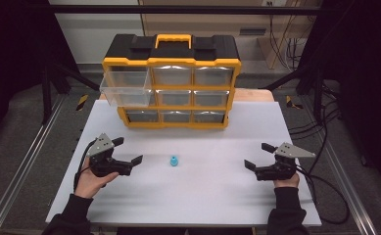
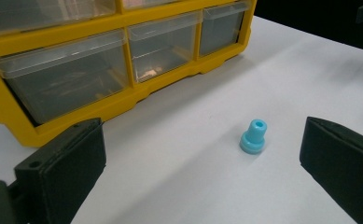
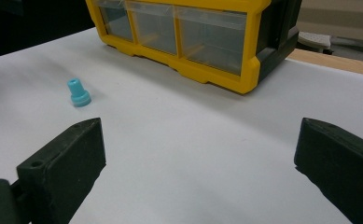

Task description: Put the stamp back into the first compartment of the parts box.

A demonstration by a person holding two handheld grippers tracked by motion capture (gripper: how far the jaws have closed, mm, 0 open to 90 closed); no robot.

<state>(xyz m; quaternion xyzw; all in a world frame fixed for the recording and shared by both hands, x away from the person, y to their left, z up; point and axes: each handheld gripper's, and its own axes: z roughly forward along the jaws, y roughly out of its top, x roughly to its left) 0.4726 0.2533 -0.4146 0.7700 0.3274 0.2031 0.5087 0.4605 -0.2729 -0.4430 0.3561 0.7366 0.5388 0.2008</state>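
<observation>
White board covers the table [image 1: 198,196], and most of it lies bare: a wide open stretch runs between the left gripper [image 1: 127,152] and the right gripper [image 1: 257,155], each held low over the surface by a hand [image 1: 91,180] near the near edge. Both sets of fingers [image 2: 62,163] stand spread wide apart and hold nothing. A small blue plug [image 1: 174,161] stands upright on the table between the two grippers, somewhat nearer the left one, apart from both and clear of everything else; in the left gripper view it sits ahead, between that gripper's fingers but not within their reach. At the far edge stands a yellow and black drawer cabinet [image 1: 171,62] with clear drawers; its top-left drawer [image 1: 125,89] is pulled out and overhangs the front. What lies inside the drawers is hard to make out through the cloudy plastic. A strip of bare wood [image 1: 256,95] shows behind the cabinet at the right. The person's sleeves [image 1: 286,213] are cut off at the bottom of the high view, and black cables trail off the right side of the table.
</observation>
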